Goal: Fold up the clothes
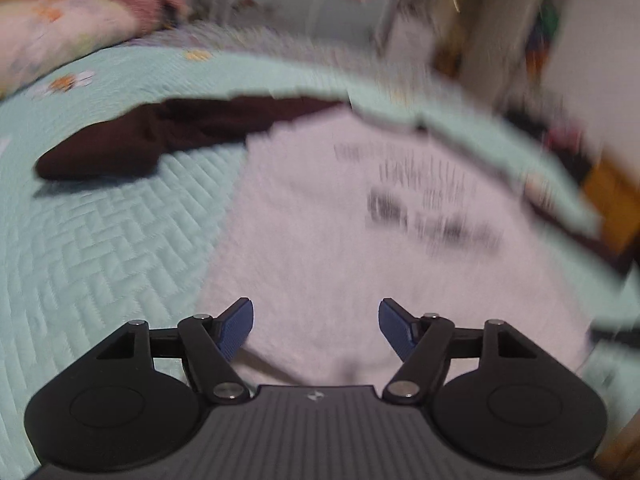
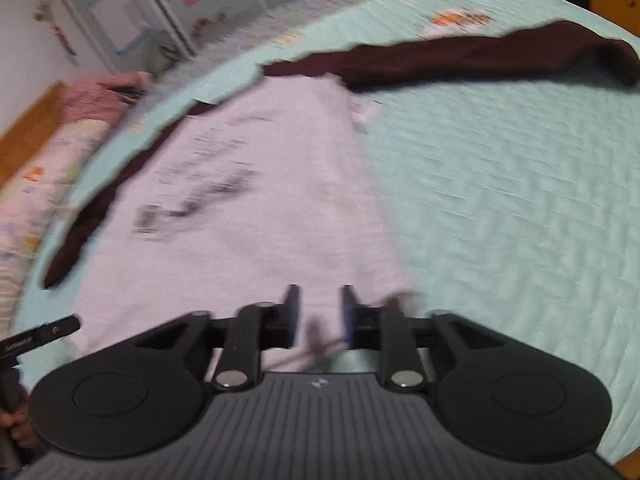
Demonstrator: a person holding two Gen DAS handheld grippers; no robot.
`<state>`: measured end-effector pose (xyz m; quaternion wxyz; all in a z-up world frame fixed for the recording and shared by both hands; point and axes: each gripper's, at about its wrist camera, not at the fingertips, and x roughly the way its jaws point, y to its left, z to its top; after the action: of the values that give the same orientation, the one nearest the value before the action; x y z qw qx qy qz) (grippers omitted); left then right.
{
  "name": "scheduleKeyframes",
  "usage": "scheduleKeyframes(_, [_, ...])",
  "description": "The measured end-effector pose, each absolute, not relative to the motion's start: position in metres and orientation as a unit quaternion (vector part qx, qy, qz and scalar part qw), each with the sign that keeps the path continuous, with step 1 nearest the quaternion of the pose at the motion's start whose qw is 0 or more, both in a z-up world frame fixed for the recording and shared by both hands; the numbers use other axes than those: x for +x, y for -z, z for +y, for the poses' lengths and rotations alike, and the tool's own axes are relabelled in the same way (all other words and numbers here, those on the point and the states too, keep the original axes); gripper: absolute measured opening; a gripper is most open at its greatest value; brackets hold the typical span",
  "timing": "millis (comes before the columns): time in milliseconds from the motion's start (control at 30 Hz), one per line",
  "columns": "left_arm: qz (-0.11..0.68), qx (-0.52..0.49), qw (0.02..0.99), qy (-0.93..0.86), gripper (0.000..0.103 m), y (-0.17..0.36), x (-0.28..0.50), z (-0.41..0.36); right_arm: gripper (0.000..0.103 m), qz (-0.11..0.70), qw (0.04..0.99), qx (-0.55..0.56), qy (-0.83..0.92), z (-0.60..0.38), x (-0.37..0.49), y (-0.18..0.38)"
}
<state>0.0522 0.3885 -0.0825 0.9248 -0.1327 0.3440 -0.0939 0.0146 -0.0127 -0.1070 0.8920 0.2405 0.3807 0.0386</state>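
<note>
Both views are motion-blurred. The left gripper [image 1: 316, 322] angles downward over the near part of a white shirt [image 1: 320, 220], its blue-padded fingers [image 1: 240, 320] spread wide with nothing between them; only shirt fabric shows below the gap.

The right gripper [image 2: 319, 312] also angles down, over the shirt's near right corner [image 2: 256, 208]. Its jaws are narrow but not closed, a gap between the pads. A thin dark strand or fold crosses just under that gap; too blurred to say what it is, and the pads do not visibly press on anything.

The shirt lies flat on a mint quilted bedspread [image 1: 100, 240], with a blurred black print on the chest. Its dark maroon sleeves [image 1: 140, 140] are spread out to the far left and far right [image 2: 480, 60].

A floral pillow [image 1: 48, 40] sits at the far left of the bed.

In the right wrist view, a hand [image 2: 18, 428] gripping a black handle shows at the near left edge.
</note>
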Motion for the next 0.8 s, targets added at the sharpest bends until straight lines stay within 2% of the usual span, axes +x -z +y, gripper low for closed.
scheduleKeyframes(133, [0.316, -0.244, 0.915, 0.064, 0.071, 0.073, 0.049, 0.435, 0.035, 0.379, 0.874, 0.278, -0.123, 0.032, 0.020, 0.095])
scheduleKeyframes(267, [0.288, -0.291, 0.912, 0.027, 0.071, 0.069, 0.045, 0.469, 0.037, 0.392, 0.848, 0.296, -0.197, 0.082, 0.027, 0.093])
scheduleKeyframes(333, [0.288, -0.303, 0.908, 0.017, 0.071, 0.072, 0.047, 0.484, 0.055, 0.433, 0.834, 0.285, -0.188, 0.097, 0.035, 0.112])
scheduleKeyframes(367, [0.293, -0.312, 0.903, 0.007, 0.071, 0.076, 0.050, 0.492, 0.056, 0.456, 0.826, 0.278, -0.182, 0.104, 0.039, 0.123])
scheduleKeyframes(400, [0.299, -0.323, 0.898, -0.003, 0.071, 0.079, 0.053, 0.501, 0.053, 0.478, 0.817, 0.271, -0.175, 0.111, 0.044, 0.133])
scheduleKeyframes(600, [0.315, -0.433, 0.842, -0.062, 0.071, 0.104, 0.074, 0.567, 0.054, 0.457, 0.831, 0.251, -0.193, 0.127, 0.046, 0.119])
scheduleKeyframes(700, [0.293, -0.378, 0.874, -0.090, 0.071, 0.091, 0.092, 0.572, 0.054, 0.433, 0.837, 0.262, -0.207, 0.135, 0.056, 0.110])
scheduleKeyframes(800, [0.296, -0.250, 0.916, -0.107, 0.071, 0.080, 0.119, 0.561, 0.054, 0.406, 0.847, 0.250, -0.234, 0.146, 0.070, 0.103])
